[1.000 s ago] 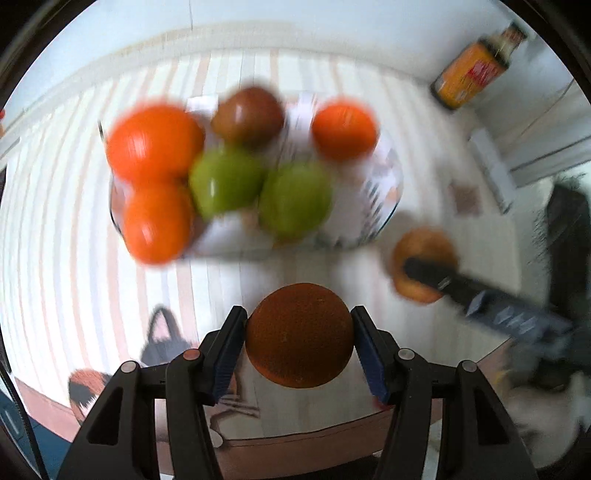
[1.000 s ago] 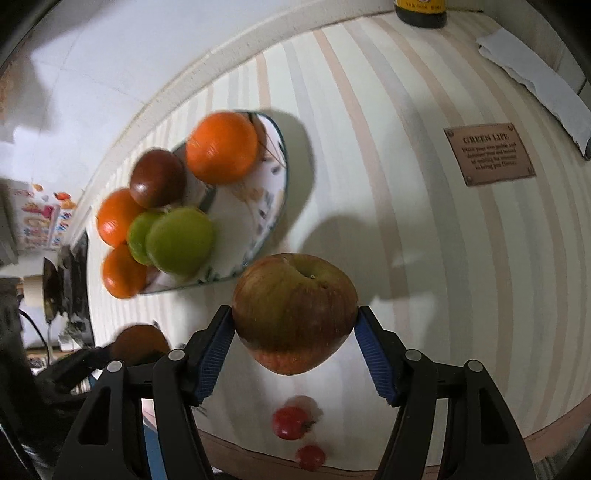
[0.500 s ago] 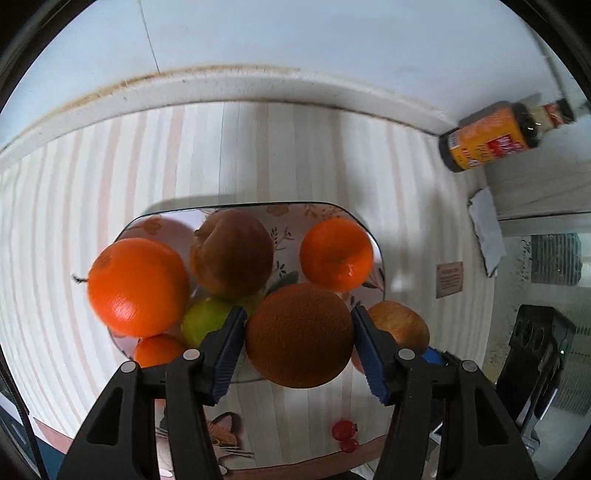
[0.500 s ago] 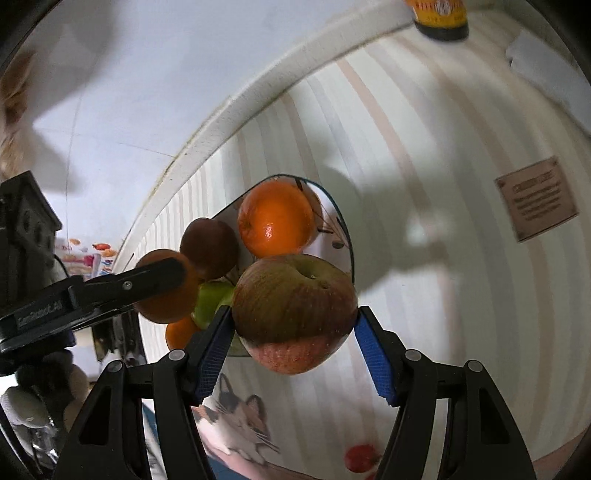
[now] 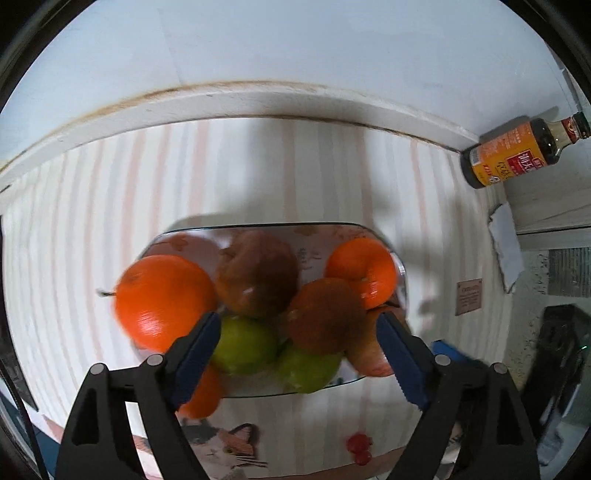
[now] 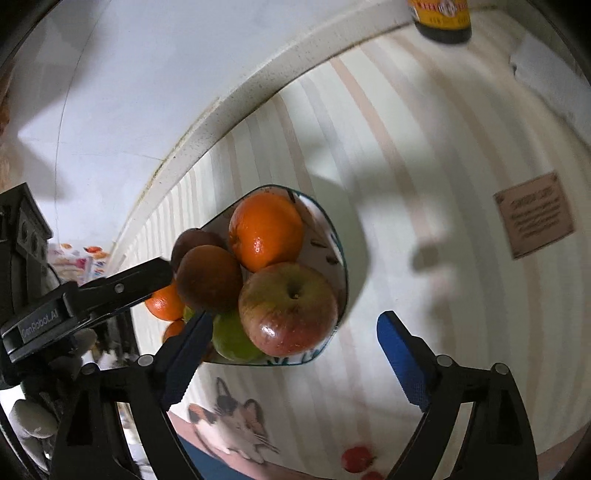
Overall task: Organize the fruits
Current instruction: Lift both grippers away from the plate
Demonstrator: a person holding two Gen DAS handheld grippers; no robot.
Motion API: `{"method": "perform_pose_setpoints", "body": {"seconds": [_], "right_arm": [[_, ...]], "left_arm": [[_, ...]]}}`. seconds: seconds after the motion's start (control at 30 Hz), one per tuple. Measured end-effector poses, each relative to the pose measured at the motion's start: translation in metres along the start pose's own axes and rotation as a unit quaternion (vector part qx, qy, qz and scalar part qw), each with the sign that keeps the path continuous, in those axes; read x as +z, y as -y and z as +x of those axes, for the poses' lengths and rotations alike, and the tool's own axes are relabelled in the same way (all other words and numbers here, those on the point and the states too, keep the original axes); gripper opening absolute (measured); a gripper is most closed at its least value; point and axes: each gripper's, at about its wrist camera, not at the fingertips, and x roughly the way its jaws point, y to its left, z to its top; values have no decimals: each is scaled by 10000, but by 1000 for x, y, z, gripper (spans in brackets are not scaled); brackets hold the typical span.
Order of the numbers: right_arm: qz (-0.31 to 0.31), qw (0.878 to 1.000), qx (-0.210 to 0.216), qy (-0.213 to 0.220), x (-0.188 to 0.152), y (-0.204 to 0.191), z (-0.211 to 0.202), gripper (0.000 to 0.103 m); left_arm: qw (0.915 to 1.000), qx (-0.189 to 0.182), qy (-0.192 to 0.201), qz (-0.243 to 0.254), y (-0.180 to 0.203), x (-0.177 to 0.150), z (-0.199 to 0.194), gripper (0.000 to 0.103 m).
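1. Plate (image 6: 338,254): piled with fruit, on striped cloth.
2. Apple (image 6: 288,308): atop pile; firm, smooth, likely rolls; grip widest middle.
3. Brown fruit (image 5: 325,314): beside it, rougher.
4. My left gripper (image 5: 299,363) and right gripper (image 6: 295,354): jaws just opened, empty.

sauce bottle (image 5: 517,151), striped tablecloth (image 5: 110,206), brown plaque (image 6: 533,219)

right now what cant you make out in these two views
- Lower oranges: right wrist view, mostly hidden behind the left gripper and the brown fruit.
- Plate floor: both views, buried under fruit.
- Label text: blurred, too small.
- Bottle: right wrist view, top cut off by the edge.
- Small red fruits: too small to name.
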Motion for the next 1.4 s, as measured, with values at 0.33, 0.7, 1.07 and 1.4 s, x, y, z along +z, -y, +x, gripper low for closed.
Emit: {"method": "perform_pose_setpoints", "body": {"seconds": [0.33,0.7,1.07,1.4], "right_arm": [[-1074,9830,-1400,502,-21,-32,-22,94],[-1849,9630,-1604,1127,-79,-78,-67,94],[-2240,9366,-1716,2078,-184,-122,-158,94],[-2384,9242,-1591,2522,-252,-149,-214,94]], "left_arm": [[9923,981,683,-320,-43,-65,-19,87],[9783,1306,1576,-316,-35,-137,-74,87],[9573,1184,2637,-28,-18,-227,-164,87],[9444,1084,3103,55,-26,-286,-208,87]]}}
